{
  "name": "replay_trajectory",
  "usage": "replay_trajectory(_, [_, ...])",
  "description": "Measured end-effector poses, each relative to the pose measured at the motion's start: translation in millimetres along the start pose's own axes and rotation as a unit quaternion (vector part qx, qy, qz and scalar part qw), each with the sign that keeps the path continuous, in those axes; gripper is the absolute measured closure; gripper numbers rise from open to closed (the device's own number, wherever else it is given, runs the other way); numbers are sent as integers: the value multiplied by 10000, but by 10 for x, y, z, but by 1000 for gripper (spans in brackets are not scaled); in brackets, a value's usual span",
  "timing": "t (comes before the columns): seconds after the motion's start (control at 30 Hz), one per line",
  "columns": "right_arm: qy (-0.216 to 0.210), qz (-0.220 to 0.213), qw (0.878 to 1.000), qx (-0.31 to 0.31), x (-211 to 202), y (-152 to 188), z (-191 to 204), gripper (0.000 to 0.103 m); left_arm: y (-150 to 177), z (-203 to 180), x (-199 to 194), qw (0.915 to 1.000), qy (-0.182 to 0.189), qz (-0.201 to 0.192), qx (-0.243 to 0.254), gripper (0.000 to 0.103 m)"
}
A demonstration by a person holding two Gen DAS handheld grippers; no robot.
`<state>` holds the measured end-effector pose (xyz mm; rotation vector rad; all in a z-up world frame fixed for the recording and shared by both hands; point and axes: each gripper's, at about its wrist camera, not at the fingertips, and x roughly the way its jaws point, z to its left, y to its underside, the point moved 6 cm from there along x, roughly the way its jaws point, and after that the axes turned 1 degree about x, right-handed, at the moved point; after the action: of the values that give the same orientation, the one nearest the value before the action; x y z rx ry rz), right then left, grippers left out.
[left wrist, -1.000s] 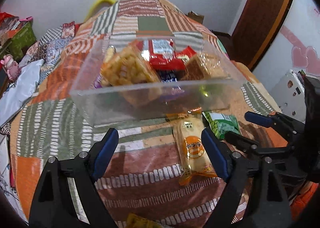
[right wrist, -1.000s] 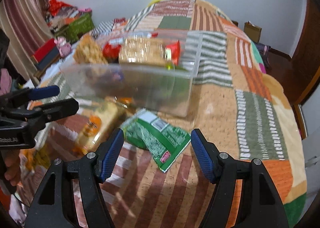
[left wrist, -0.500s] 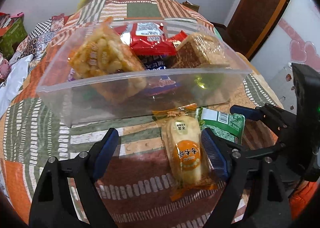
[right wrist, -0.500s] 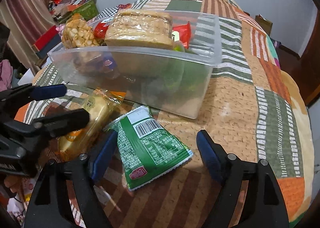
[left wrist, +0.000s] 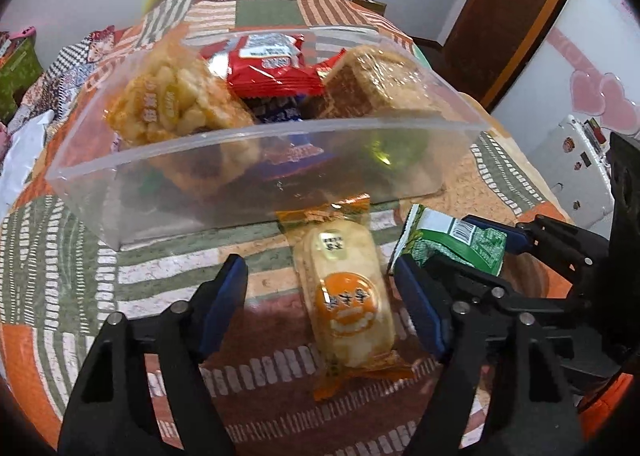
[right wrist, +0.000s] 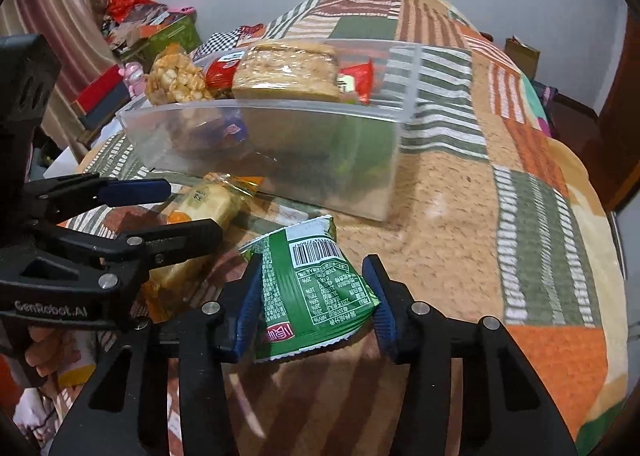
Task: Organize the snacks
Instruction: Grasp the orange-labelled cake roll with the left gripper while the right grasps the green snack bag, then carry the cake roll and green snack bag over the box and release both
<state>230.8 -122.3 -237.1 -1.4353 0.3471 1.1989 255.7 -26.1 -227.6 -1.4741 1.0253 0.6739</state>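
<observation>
A clear plastic bin (left wrist: 260, 131) (right wrist: 280, 107) stands on the patchwork blanket. It holds a puffed-rice pack (left wrist: 176, 103), a red packet (left wrist: 268, 63) and a brown cake block (left wrist: 376, 83). In front of it lies an orange rice-cracker packet (left wrist: 348, 296) (right wrist: 204, 199). My left gripper (left wrist: 320, 284) straddles that packet; its jaws are closing and the left pad still stands clear of it. My right gripper (right wrist: 314, 288) is closing, and its blue pads press both sides of a green snack packet (right wrist: 316, 288) (left wrist: 460, 240), which buckles upward.
The two grippers sit side by side, the left one's fingers (right wrist: 132, 189) just left of the green packet. The blanket (right wrist: 480, 183) stretches away to the right of the bin. Boxes and bags (right wrist: 132, 27) crowd the far left; a wooden door (left wrist: 516, 15) stands at the right.
The left gripper has come lower and closer over the orange packet and its jaws have narrowed. The right gripper's jaws have closed onto the green packet, which has crumpled and tipped up.
</observation>
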Motion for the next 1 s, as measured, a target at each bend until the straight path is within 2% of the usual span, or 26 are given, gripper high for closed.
replay_trajectory(0.1, [42,-96,9999,91,-71,-13,-69,58,27,-44,56,9999,-42,100,83,38])
replay_trajectory(0.27, [26,-299,9993,212,-206,-76,-115,59,61,-117,113,9996,-43,196,220,60])
replay_trajectory(0.37, [23,-406,9989,214,-269,-124,-110,59,70,-150,92,9996,-7,170,239,64])
replay_trajectory(0.6, [-44,-683,9975,179,-446,-245,-26,59,88,-145,-151,9999,77,-85,127,66])
replay_trajectory(1.0, [-119,-1313,9913,53,-774,-588,151,59,-194,-80,-826,9958,94,-916,-11,66])
